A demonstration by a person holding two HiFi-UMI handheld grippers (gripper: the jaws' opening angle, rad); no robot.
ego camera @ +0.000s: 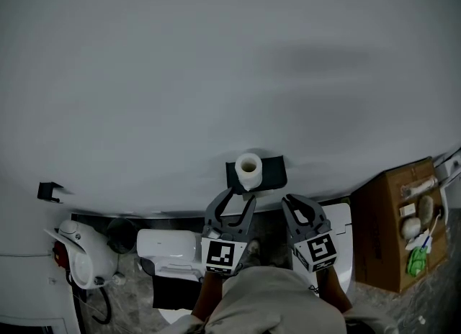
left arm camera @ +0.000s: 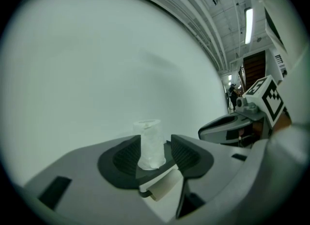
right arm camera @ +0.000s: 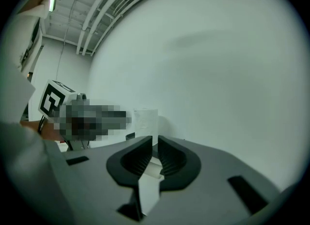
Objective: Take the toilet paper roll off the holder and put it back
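A white toilet paper roll (ego camera: 248, 170) stands upright on a black holder (ego camera: 273, 173) fixed to the white wall. My left gripper (ego camera: 242, 196) is just below it, its jaws a little apart. In the left gripper view the roll (left arm camera: 150, 142) shows between the tips of that gripper (left arm camera: 154, 160); the left pad is close against the roll and a thin gap shows at the right pad. My right gripper (ego camera: 290, 201) is beside the left one, to the right of the holder. Its jaws (right arm camera: 154, 153) are together with nothing in them, and the roll (right arm camera: 146, 122) stands beyond them.
A white toilet (ego camera: 170, 250) sits below the holder. A white fixture (ego camera: 340, 235) stands to the right, then a cardboard box (ego camera: 389, 228) holding small items. A white device (ego camera: 83, 252) and a black wall hook (ego camera: 49, 191) are at the left.
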